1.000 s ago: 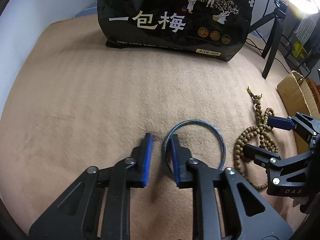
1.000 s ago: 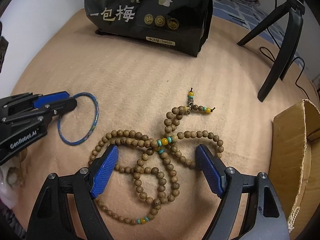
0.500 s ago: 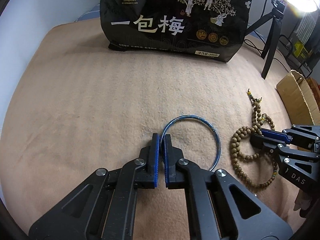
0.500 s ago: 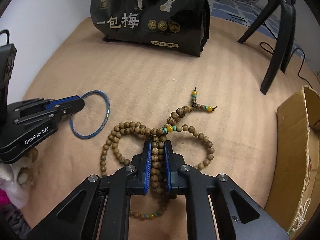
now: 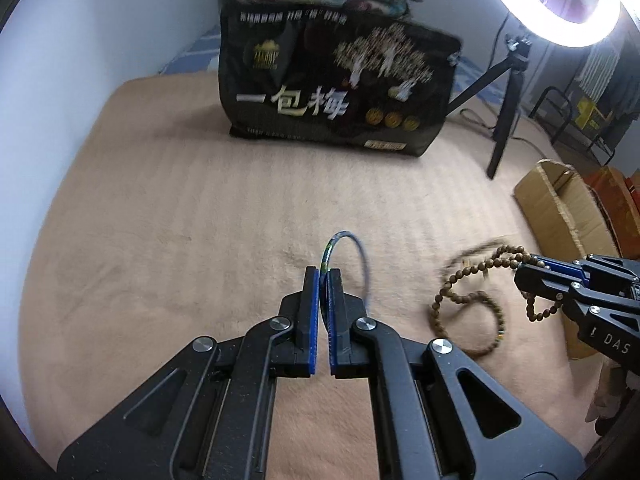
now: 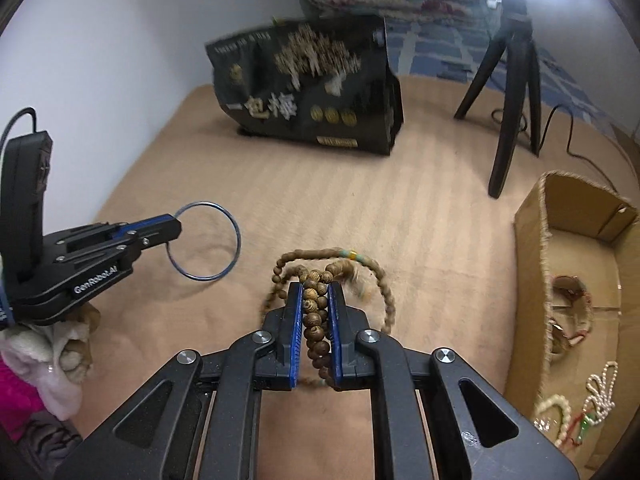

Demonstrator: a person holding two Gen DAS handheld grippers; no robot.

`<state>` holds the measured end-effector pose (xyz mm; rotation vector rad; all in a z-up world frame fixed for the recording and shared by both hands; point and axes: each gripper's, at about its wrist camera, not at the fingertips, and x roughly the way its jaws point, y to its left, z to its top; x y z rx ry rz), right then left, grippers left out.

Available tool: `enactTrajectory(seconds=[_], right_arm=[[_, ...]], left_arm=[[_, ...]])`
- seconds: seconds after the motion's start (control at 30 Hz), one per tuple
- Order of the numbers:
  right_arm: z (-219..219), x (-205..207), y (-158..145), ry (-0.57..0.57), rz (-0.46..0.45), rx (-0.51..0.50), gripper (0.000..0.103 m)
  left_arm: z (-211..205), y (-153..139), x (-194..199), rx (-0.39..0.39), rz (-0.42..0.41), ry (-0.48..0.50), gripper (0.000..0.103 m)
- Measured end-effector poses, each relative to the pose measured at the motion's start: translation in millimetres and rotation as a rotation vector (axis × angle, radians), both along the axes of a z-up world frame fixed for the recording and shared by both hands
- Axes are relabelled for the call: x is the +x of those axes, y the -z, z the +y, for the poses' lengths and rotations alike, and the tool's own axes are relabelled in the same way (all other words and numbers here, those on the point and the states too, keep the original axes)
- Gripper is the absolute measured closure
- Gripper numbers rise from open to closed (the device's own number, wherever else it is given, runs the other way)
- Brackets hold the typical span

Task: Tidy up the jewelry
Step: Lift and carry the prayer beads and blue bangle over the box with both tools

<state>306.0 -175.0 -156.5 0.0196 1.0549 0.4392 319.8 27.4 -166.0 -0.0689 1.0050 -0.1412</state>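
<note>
My left gripper (image 5: pixel 323 273) is shut on a thin blue bangle (image 5: pixel 359 249) and holds it lifted off the tan blanket; the bangle also shows in the right wrist view (image 6: pixel 228 229), held by the left gripper (image 6: pixel 174 227). My right gripper (image 6: pixel 315 286) is shut on a long wooden bead necklace (image 6: pixel 314 312), whose loops hang down. In the left wrist view the right gripper (image 5: pixel 522 270) holds the necklace (image 5: pixel 464 300) at the right, its lower loop near the blanket.
An open cardboard box (image 6: pixel 532 256) with several jewelry pieces inside stands at the right; it also shows in the left wrist view (image 5: pixel 556 208). A black snack bag (image 5: pixel 336 92) stands at the back. A black tripod (image 6: pixel 508 100) stands behind the box. A white wall is at the left.
Both grippers closed, the left on the bangle and the right on the bead necklace, and have lifted them off the blanket.
</note>
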Motion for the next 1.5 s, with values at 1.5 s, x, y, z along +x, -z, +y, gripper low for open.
enactTrajectory(seconds=[1.5], right_arm=[[-148, -97, -213, 0.168, -0.385, 0.101, 0.093]], left_arm=[[-134, -139, -93, -0.198, -0.182, 0.235, 0.102]])
